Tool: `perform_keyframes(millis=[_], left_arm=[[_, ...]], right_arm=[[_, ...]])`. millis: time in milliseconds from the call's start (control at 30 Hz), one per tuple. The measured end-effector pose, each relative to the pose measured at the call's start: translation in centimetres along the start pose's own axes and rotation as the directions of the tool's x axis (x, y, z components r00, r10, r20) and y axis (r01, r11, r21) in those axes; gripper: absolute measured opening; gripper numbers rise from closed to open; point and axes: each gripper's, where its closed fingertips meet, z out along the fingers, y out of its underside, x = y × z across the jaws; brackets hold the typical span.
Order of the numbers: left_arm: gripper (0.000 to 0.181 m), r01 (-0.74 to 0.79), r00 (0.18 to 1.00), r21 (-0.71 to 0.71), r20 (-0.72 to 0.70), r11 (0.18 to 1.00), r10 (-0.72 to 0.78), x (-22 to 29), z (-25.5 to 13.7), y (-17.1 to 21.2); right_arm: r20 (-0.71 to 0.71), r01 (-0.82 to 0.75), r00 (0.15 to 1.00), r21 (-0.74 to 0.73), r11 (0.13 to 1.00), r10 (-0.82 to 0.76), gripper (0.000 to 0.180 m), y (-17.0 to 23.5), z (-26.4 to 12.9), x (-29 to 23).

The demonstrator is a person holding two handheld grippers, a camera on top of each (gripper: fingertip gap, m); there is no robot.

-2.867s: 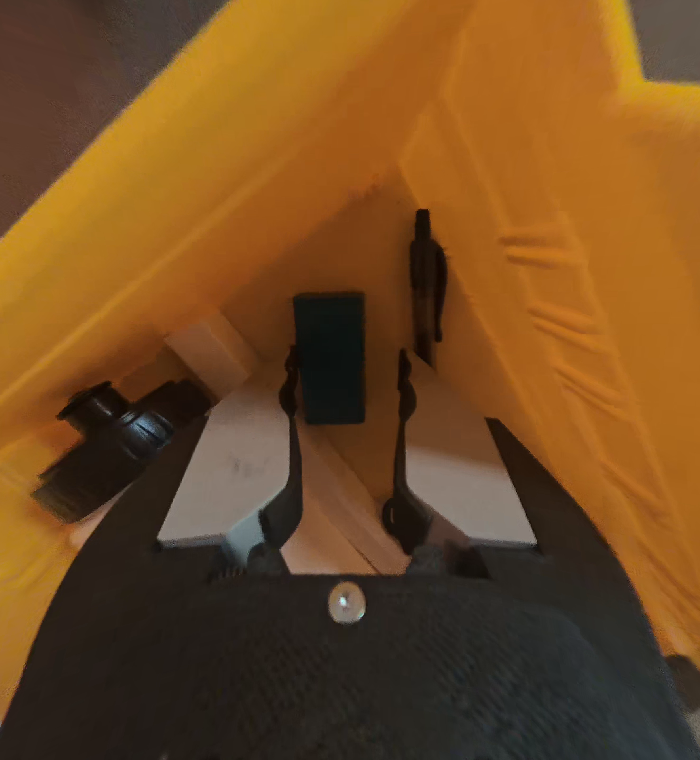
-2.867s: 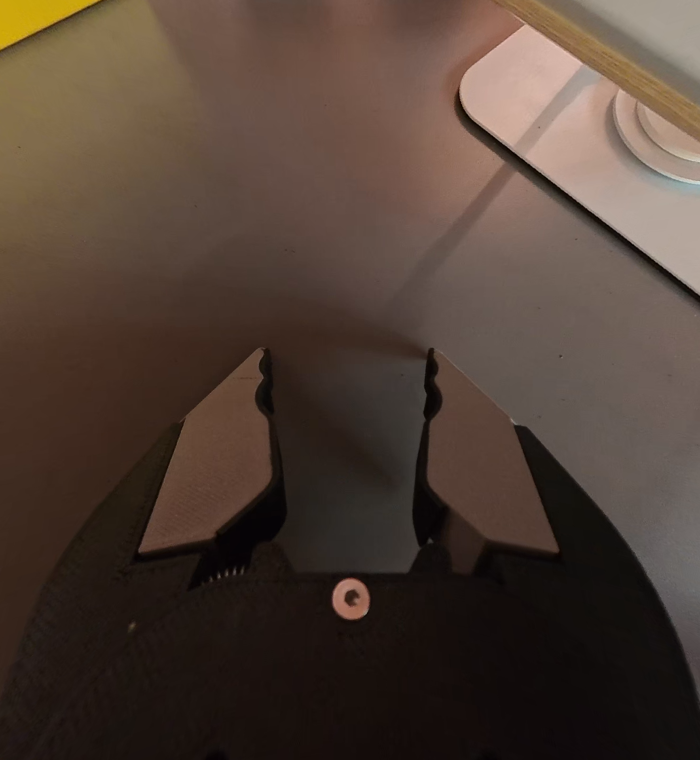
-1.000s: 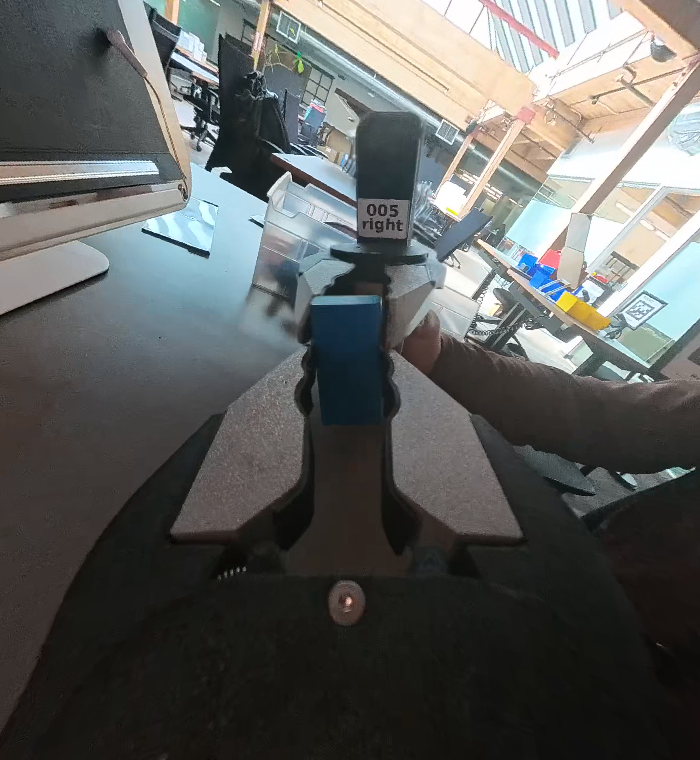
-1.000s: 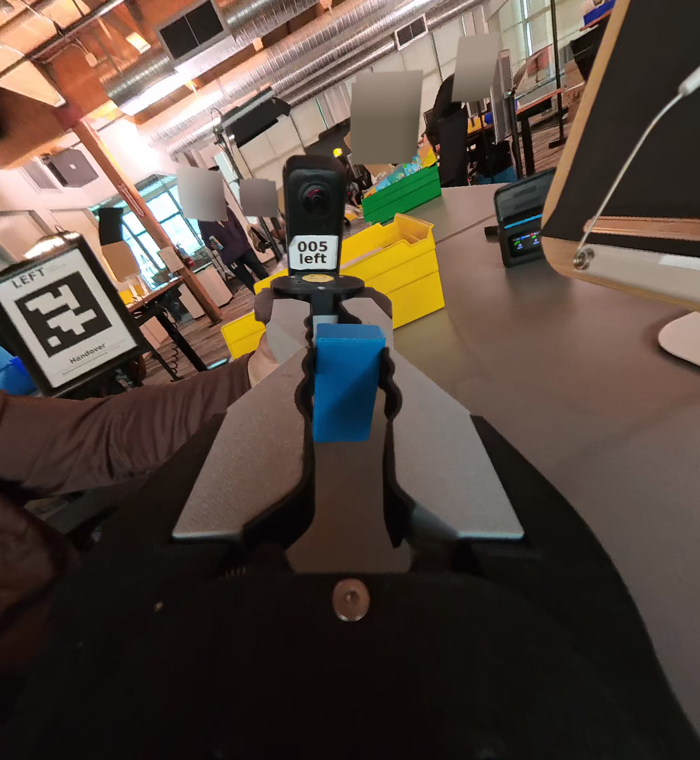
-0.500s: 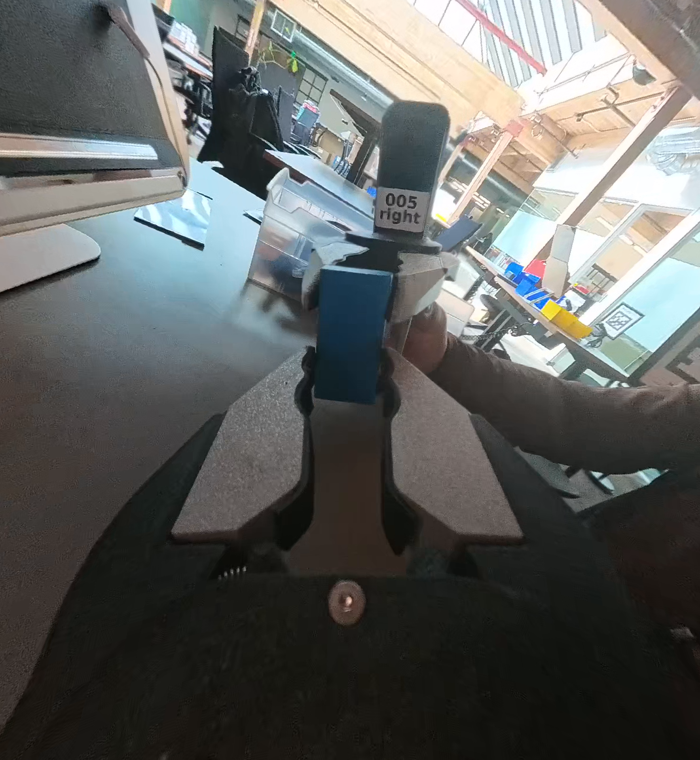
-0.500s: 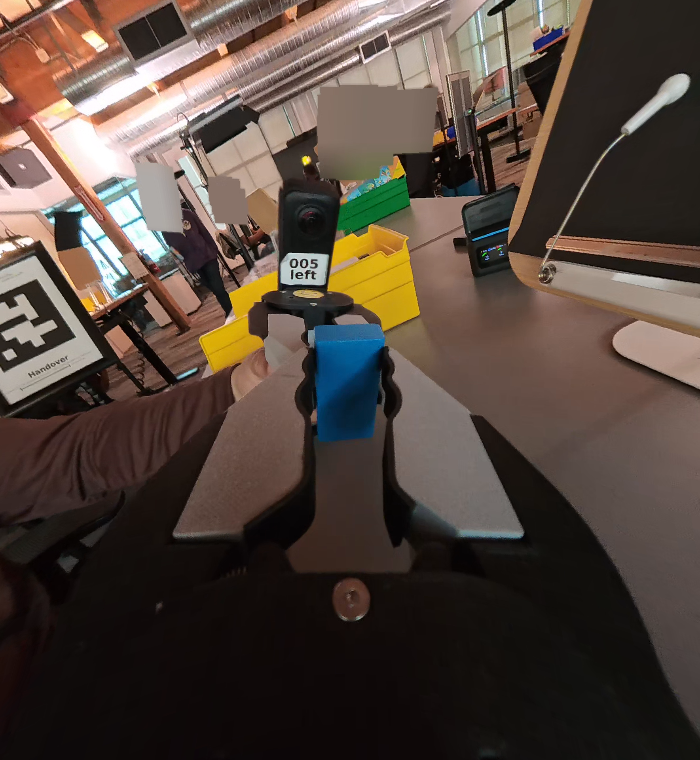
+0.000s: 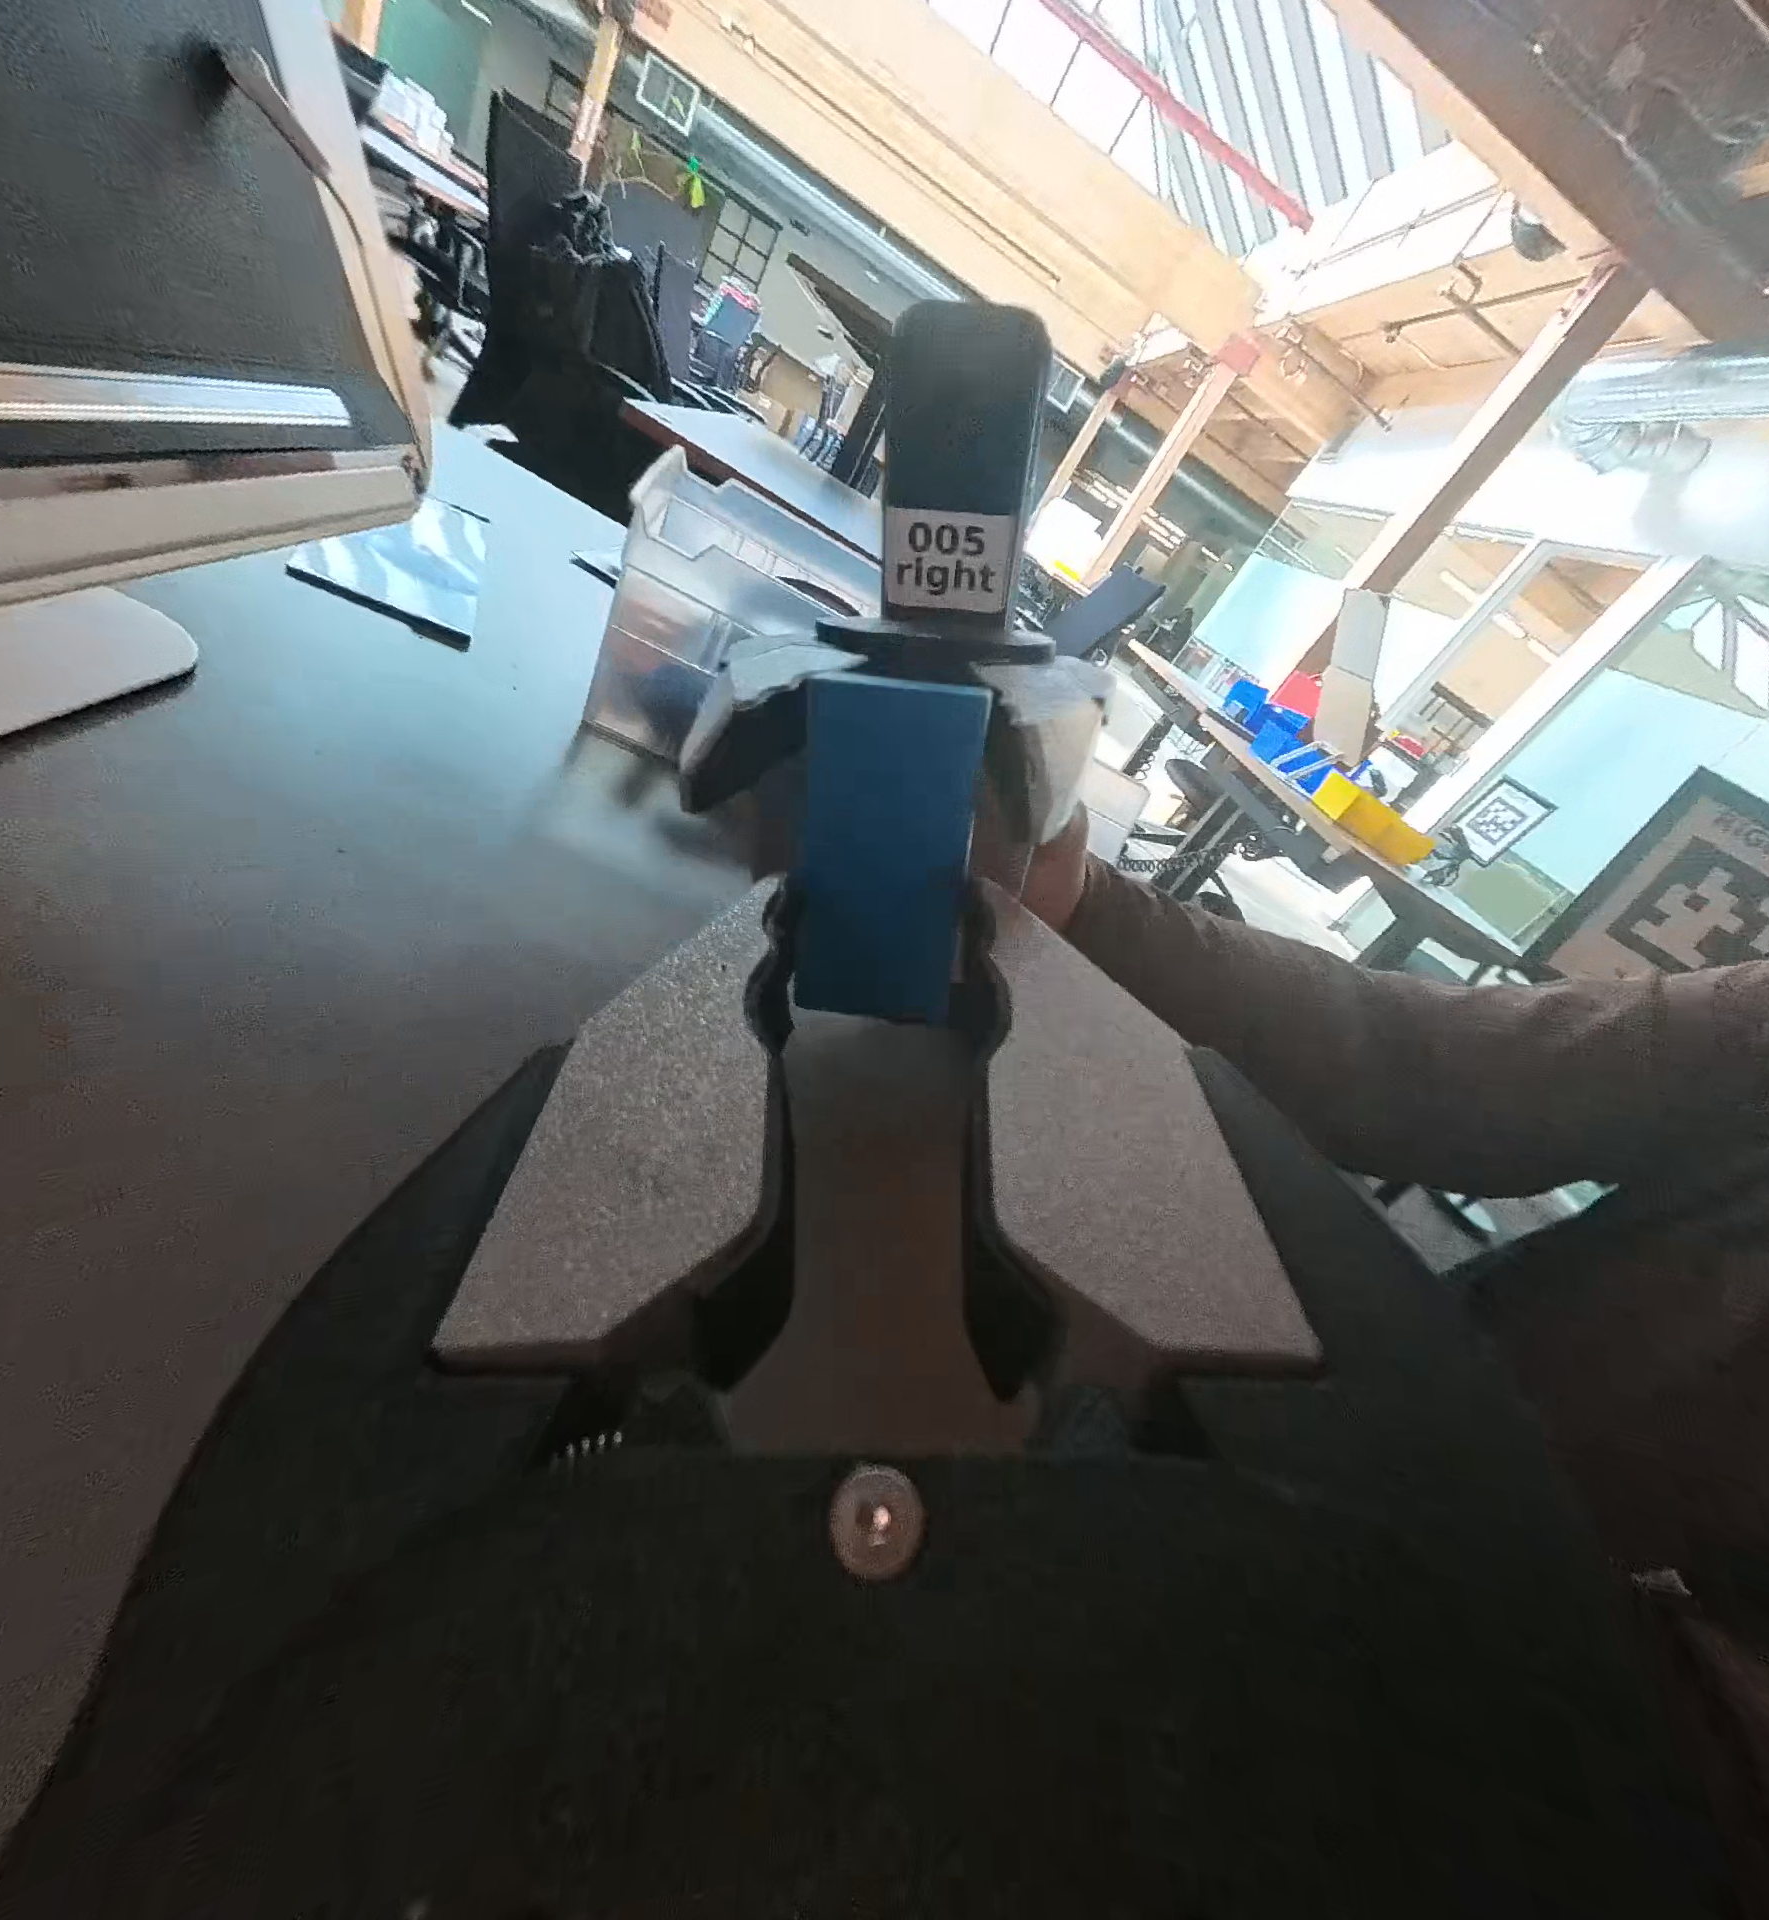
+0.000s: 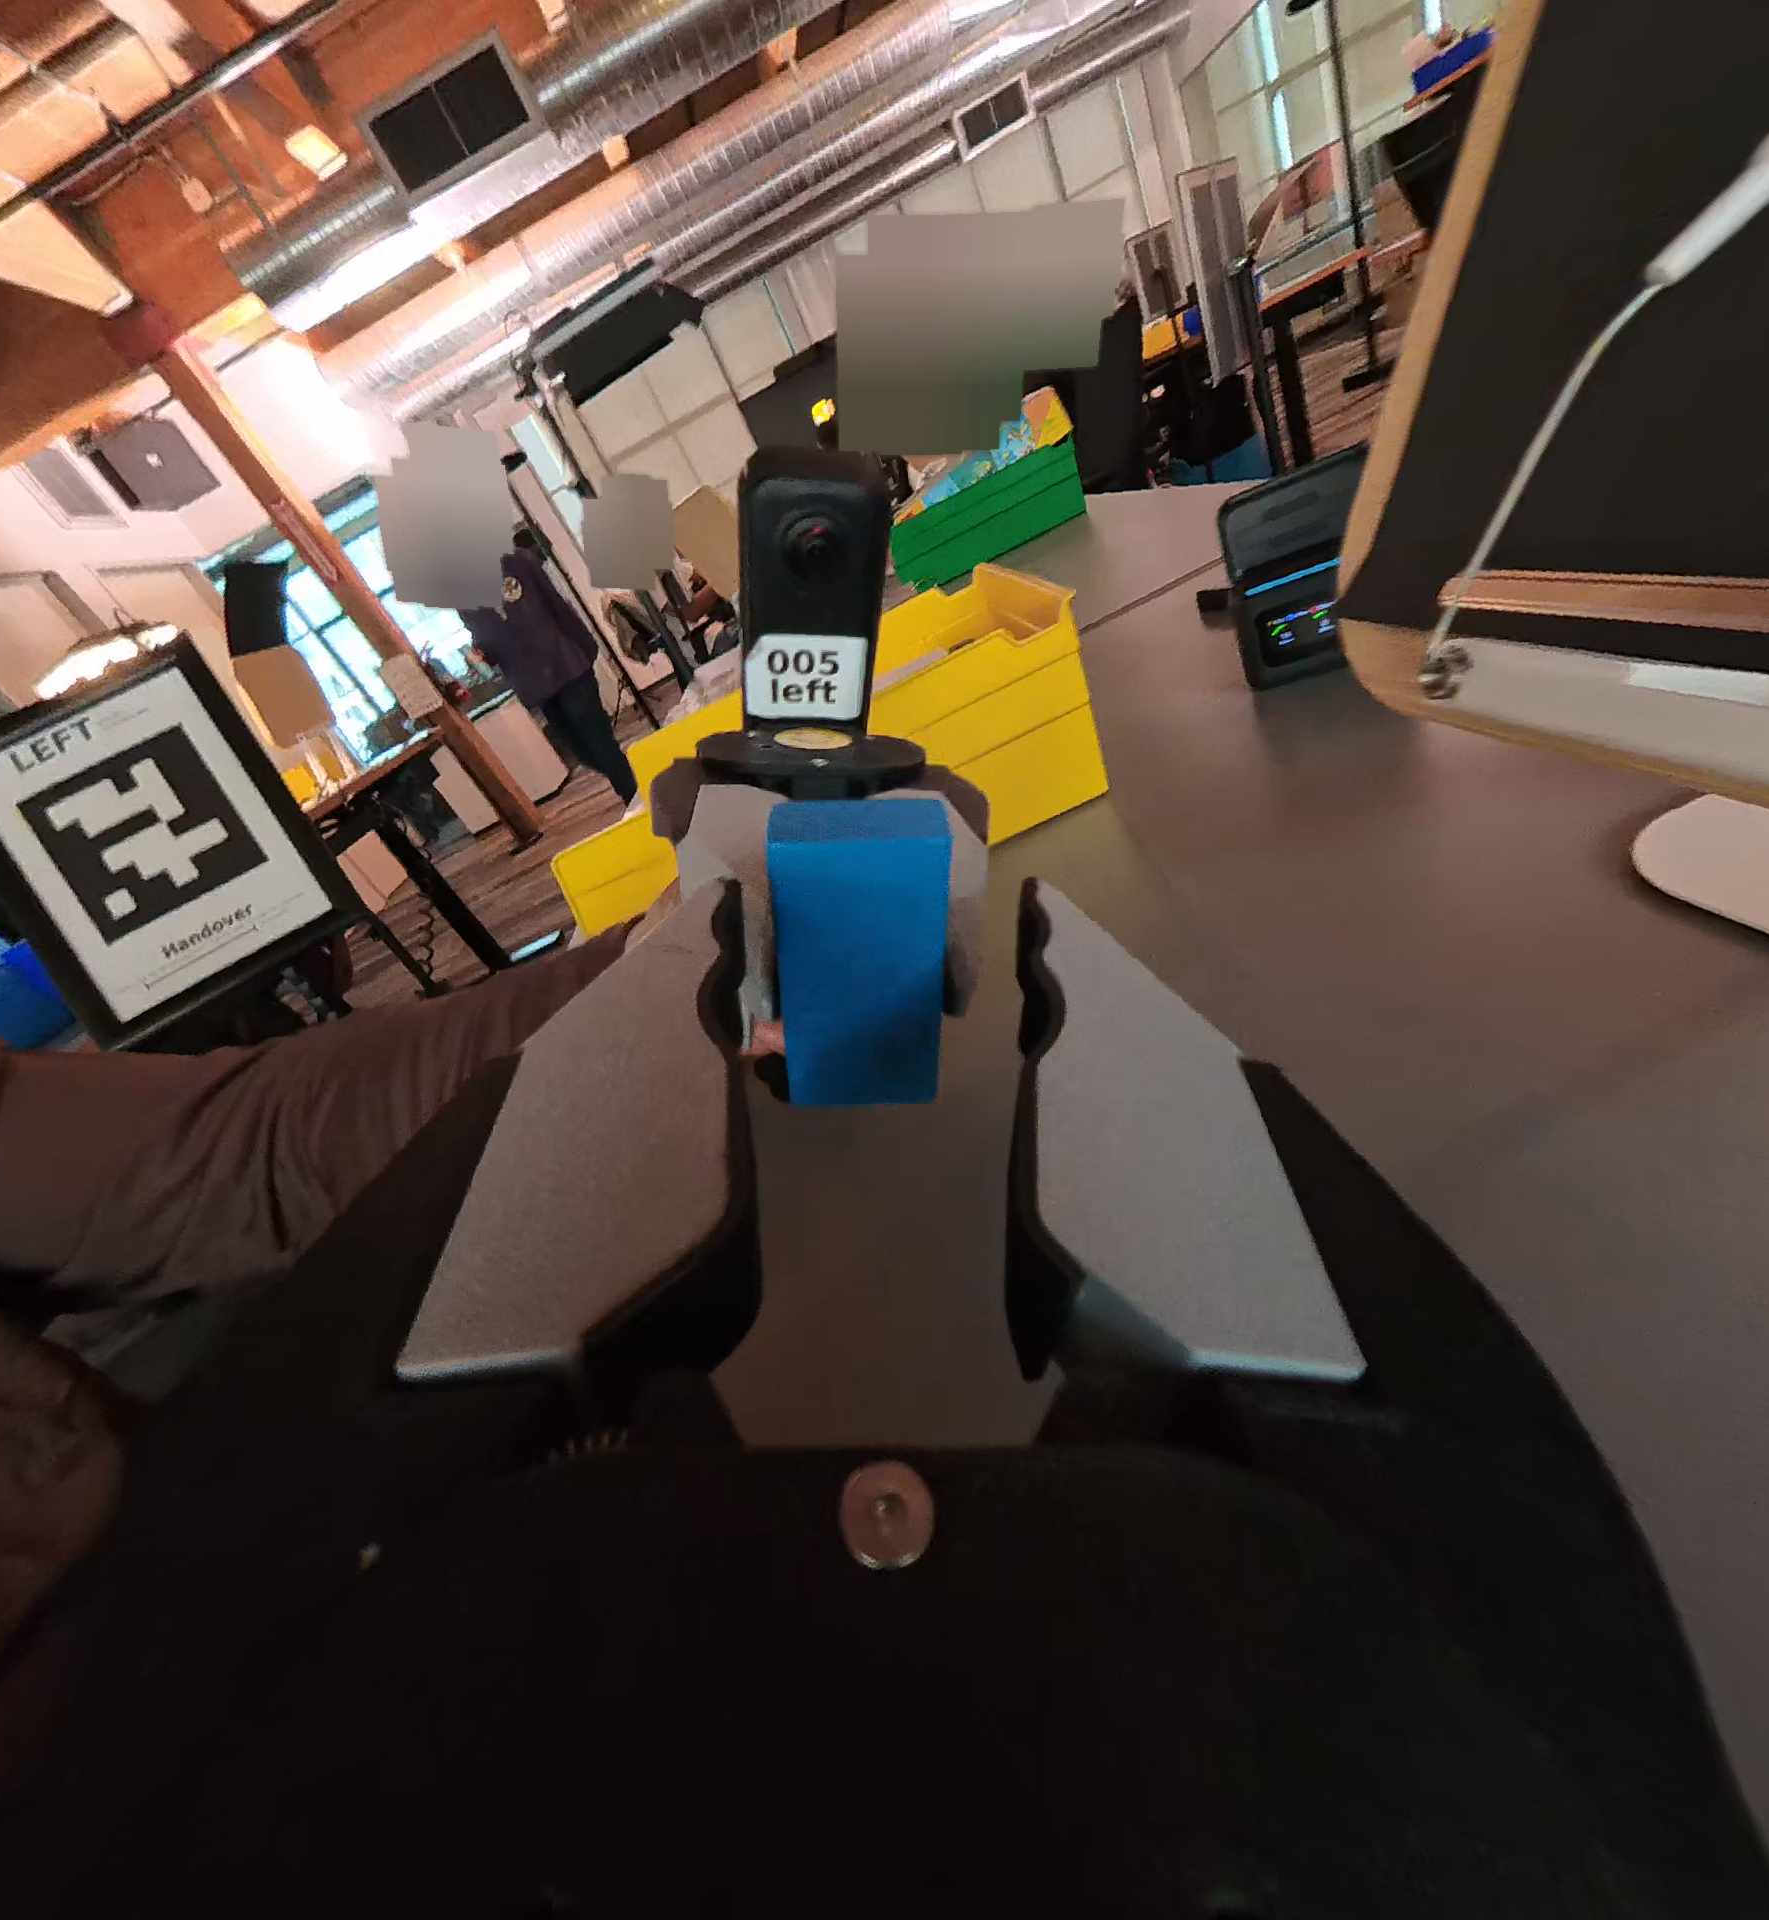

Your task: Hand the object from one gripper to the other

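Observation:
A blue rectangular block (image 7: 895,842) is held up in the air between the two grippers, above the dark table (image 7: 236,935). My left gripper (image 7: 875,920) is shut on the block's near end, with both fingertips pressed against its sides. My right gripper (image 8: 875,914) is open. Its fingers (image 8: 1041,935) stand apart from the block (image 8: 854,956), with a gap on each side. In the right wrist view the left gripper's fingers (image 8: 703,842) clamp the block's far end. In the left wrist view the right gripper's fingers (image 7: 1051,717) are spread around the block's far end.
A monitor on a white stand (image 7: 28,665) is at the left, and it also shows in the right wrist view (image 8: 1742,873). A clear plastic bin (image 7: 672,623), yellow bins (image 8: 994,707), a small black device (image 8: 1285,592) and a marker sign (image 8: 132,842) are around. A person's sleeves (image 7: 1379,1039) (image 8: 236,1122) hold the grippers. Left and right tips are no more than a few centimetres apart.
The left gripper took the block from the yellow bin and lifted it to the right gripper. Both held it half a second ago. Now the right gripper's fingers have opened off the block.

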Motion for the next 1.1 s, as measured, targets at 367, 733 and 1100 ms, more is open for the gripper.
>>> perform_keyframes(millis=[367,733,1100], left_arm=[[0.031,0.028,0.988,0.089,0.152,0.996,-0.041,-2.7,-1.8,-1.5],[0.044,-0.081,0.965,-0.053,0.245,0.995,0.092,-2.4,0.3,0.3],[0.013,-0.190,0.958,-0.309,0.147,0.932,0.244,-1.5,-0.9,3.3]], right_arm=[[-0.485,0.514,0.573,-0.415,0.751,-0.660,0.031,-0.6,-2.4,4.4],[-0.328,0.570,0.257,-0.709,0.416,-0.909,0.031,2.2,0.4,4.2],[-0.135,0.554,0.691,-0.532,0.640,-0.710,0.042,5.2,0.7,0.5]])
